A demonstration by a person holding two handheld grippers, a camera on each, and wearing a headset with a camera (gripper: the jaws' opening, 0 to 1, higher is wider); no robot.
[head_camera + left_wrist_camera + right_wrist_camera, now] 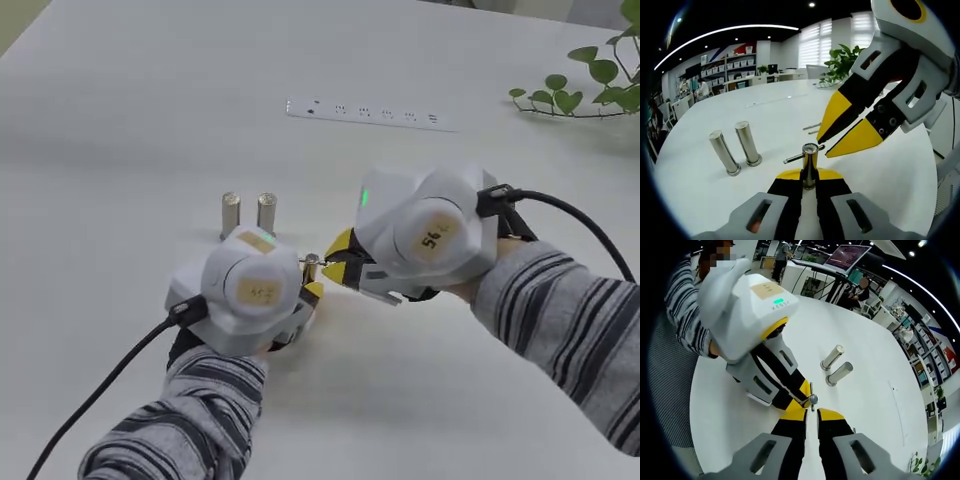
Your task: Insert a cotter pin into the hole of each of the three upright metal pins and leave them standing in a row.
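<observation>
White workbench point(150, 100), power strip point(375, 113), potted plant point(590, 85), ceiling light strip point(730, 31), storage shelves point(732, 67)

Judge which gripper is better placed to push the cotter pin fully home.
Likely right: the right gripper pinches the cotter pin at its head, already partway through. The left gripper is shut on the metal pin, steadying it upright.

Two plain steel pins point(231, 213) point(266, 211) are standing upright, just beside each other, well in from every edge of the table. A third pin point(809, 160) is standing upright nearer the person, clamped between the jaws of the left gripper point(809, 186). A thin wire cotter pin point(799, 158) is passing crosswise through it near the top, its looped head pinched by the right gripper point(823, 148). Two more cotter pins point(812, 126) are lying flat farther back.
</observation>
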